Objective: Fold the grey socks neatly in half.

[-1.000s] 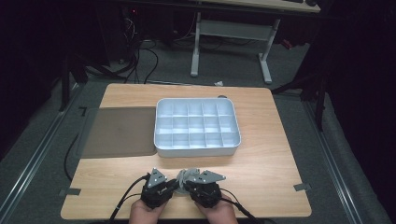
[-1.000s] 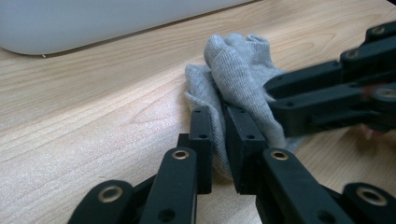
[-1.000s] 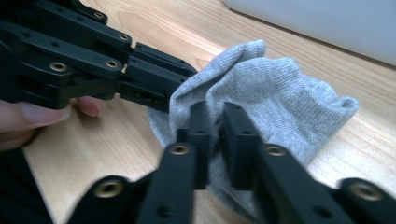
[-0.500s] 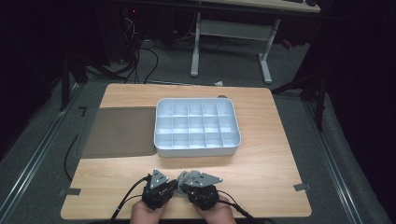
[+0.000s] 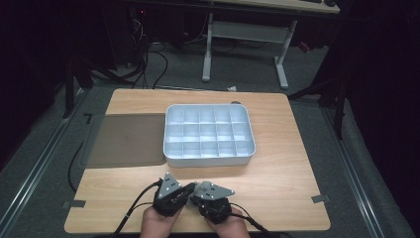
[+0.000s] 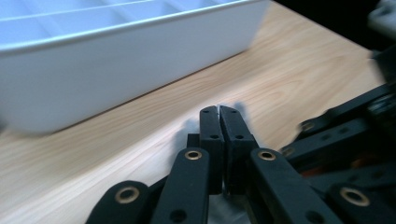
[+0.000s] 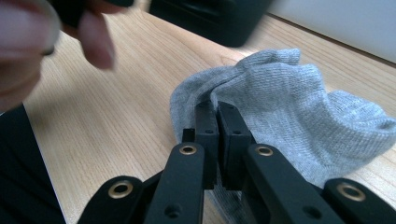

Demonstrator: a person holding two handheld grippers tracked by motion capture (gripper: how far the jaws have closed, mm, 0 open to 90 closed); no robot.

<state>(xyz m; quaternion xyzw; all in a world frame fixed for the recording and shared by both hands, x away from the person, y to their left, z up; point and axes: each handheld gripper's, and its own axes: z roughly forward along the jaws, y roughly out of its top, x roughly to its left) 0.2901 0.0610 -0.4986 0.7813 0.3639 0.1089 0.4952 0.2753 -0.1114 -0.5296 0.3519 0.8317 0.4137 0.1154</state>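
Observation:
A grey sock (image 7: 280,102) lies crumpled on the wooden table (image 5: 277,173) near its front edge. My right gripper (image 7: 216,108) is shut on a fold at the sock's near side. My left gripper (image 6: 218,112) has just been closing and is now shut, with a thin bit of the grey cloth (image 6: 189,126) showing around its tips. In the high view the left gripper (image 5: 188,188) and right gripper (image 5: 199,194) sit tip to tip, each held in a hand. The right gripper view shows the left hand (image 7: 28,42) close by at its upper left.
A white compartment tray (image 5: 208,161) stands mid-table just beyond the grippers, its near wall (image 6: 116,70) close ahead in the left gripper view. A dark grey mat (image 5: 126,141) lies left of the tray. A desk frame and cables stand on the floor behind the table.
The left gripper has lifted slightly and its jaws have come together. The right gripper has stayed in place.

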